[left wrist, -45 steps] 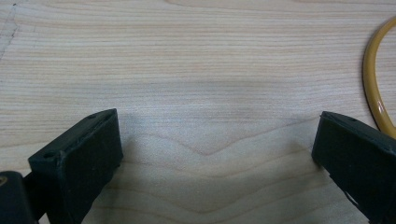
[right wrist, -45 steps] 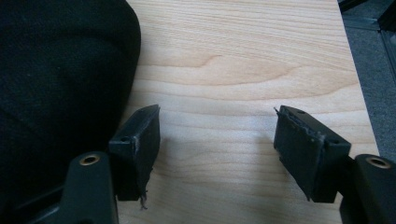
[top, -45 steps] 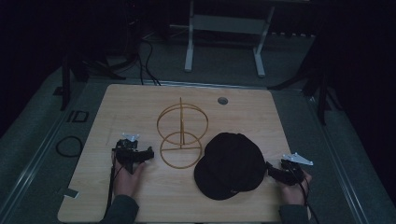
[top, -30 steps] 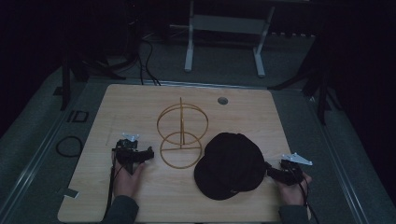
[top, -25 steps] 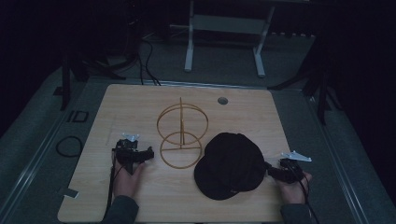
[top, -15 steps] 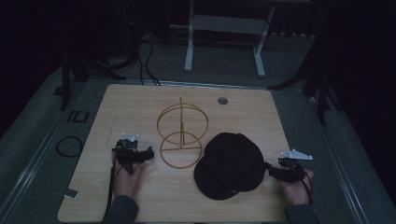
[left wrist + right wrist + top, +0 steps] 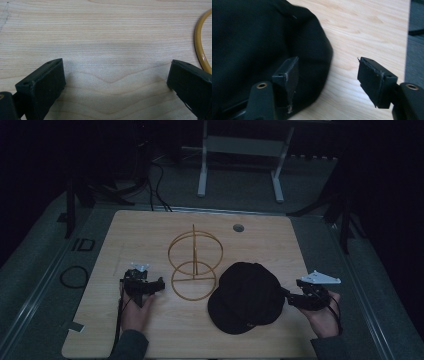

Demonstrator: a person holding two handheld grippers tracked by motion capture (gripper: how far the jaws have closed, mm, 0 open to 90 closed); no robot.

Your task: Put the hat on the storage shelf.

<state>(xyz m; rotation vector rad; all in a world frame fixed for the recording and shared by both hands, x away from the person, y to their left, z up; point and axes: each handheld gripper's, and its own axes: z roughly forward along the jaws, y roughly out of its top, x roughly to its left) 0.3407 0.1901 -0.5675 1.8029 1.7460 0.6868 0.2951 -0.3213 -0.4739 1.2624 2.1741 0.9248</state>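
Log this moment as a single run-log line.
left hand-held gripper: open, over bare table | right hand-held gripper: open at black cap edge, nothing gripped | wire stand: upright beside cap

Black cap (image 7: pixel 257 42) cropped at frame edge

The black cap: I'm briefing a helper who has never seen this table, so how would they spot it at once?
Start at the light wooden table; near its middle stands a yellow wire stand of rings around a post. Just to its right, towards the near edge, lies the black cap, beside the right claw. It is the one soft, dark, rounded thing on the pale wood.
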